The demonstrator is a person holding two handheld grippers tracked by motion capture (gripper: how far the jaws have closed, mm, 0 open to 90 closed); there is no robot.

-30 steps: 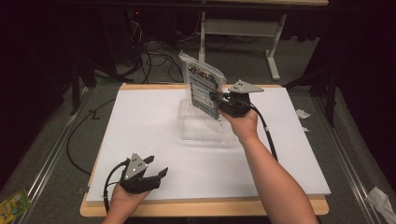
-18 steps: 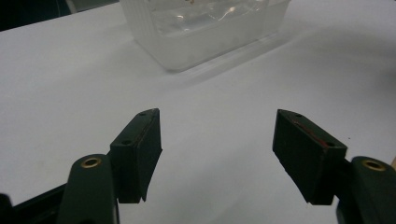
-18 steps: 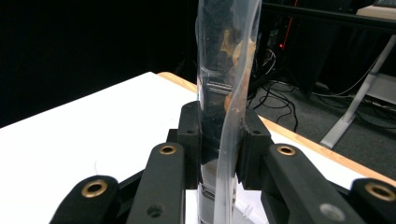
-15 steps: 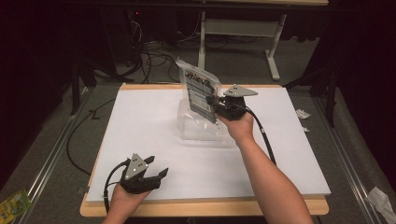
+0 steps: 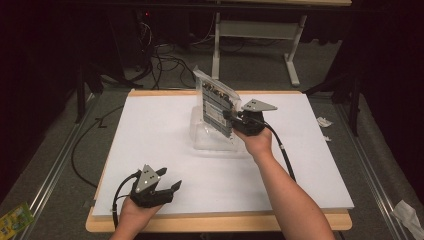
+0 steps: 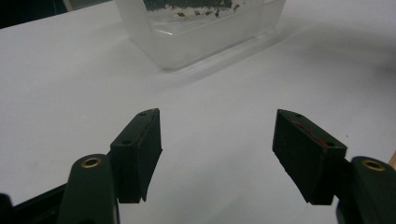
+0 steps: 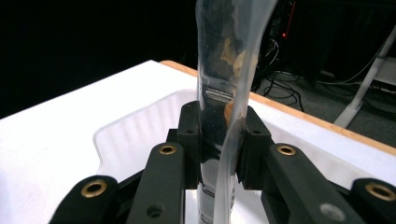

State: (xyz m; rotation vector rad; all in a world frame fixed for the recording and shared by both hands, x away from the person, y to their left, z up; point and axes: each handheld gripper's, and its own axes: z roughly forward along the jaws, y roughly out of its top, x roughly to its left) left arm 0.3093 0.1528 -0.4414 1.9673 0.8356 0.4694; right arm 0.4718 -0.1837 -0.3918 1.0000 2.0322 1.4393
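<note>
A clear plastic bag with a dark printed panel and pale bits inside stands upright, pinched at its right edge by my right gripper, which is shut on it. In the right gripper view the bag rises edge-on between the two black jaws of that gripper. Below it a shallow clear plastic tray sits on the white board. My left gripper rests near the board's front left edge, open with nothing in it. Its own view shows the open gripper and the tray beyond.
The white board lies on a wooden tabletop. Cables and a metal desk frame stand on the floor behind. Scraps of paper lie on the floor at the right.
My right gripper has carried the bag leftward and slightly toward me over the tray. The left gripper has stayed still.
</note>
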